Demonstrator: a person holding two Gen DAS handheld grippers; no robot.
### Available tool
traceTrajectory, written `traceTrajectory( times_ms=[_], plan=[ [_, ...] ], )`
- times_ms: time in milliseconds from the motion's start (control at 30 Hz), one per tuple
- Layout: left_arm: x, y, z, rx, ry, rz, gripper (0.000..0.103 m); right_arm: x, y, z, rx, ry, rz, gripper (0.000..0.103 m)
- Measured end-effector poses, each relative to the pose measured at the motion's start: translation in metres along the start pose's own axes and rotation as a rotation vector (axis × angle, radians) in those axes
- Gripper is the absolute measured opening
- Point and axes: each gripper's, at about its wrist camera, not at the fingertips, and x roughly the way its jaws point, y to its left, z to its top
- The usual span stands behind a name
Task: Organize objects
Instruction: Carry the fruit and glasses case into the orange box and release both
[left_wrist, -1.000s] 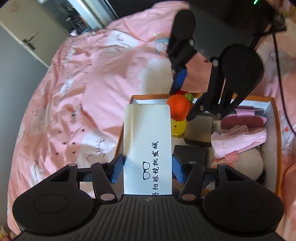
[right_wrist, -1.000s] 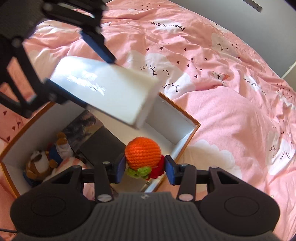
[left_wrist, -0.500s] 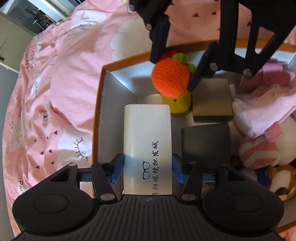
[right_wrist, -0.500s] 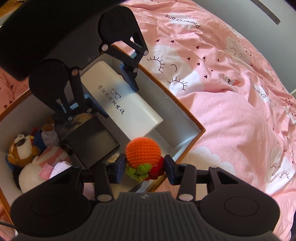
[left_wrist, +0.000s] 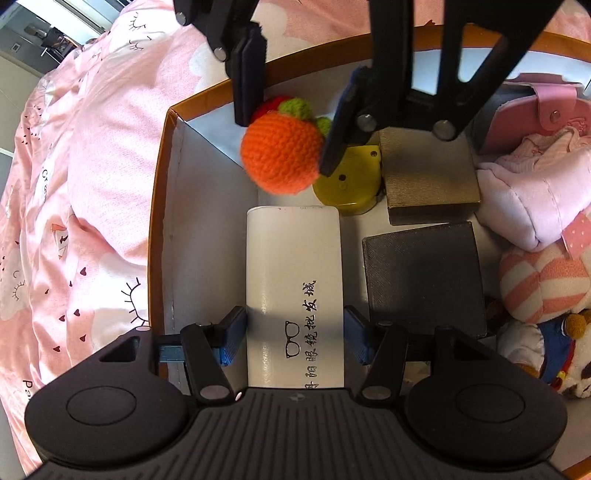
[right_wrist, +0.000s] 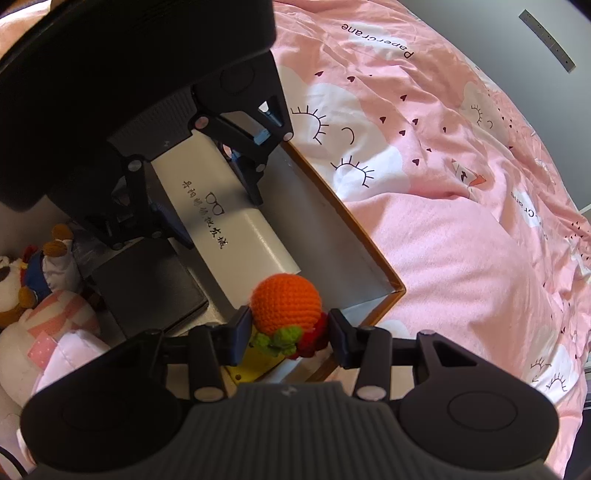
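Both hands loading the box (left_wrist: 162, 206)
Left gripper (left_wrist: 293, 334) holds white case (left_wrist: 293, 273) lengthwise along the box wall; right gripper (right_wrist: 286, 334) holds knitted orange (right_wrist: 286, 304) just beyond the case's far end.

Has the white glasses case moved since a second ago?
Yes. The white glasses case, then above the box's orange rim, is now down inside the box.

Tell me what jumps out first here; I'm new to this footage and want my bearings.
A bright orange crocheted ball stands out, clamped in the right hand-held gripper above the far corner of an orange-rimmed box on a pink bedspread. Next is the long white case with printed glasses, held between the fingers of the left hand-held gripper inside the box, beside dark flat boxes and plush toys.
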Motion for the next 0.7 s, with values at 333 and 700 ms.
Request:
traceTrajectory(
  times_ms=[333,700],
  plan=[
    [-0.012,0.002,-0.009,-0.043,-0.009,0.022,0.067,0.005,0.004,0.001,-0.061,0.007,-0.038,0.047],
    [-0.05,0.016,-0.023,-0.263,-0.056,-0.026,0.067,0.024,0.002,0.011,-0.12,0.06,-0.058,0.048]
  ],
)
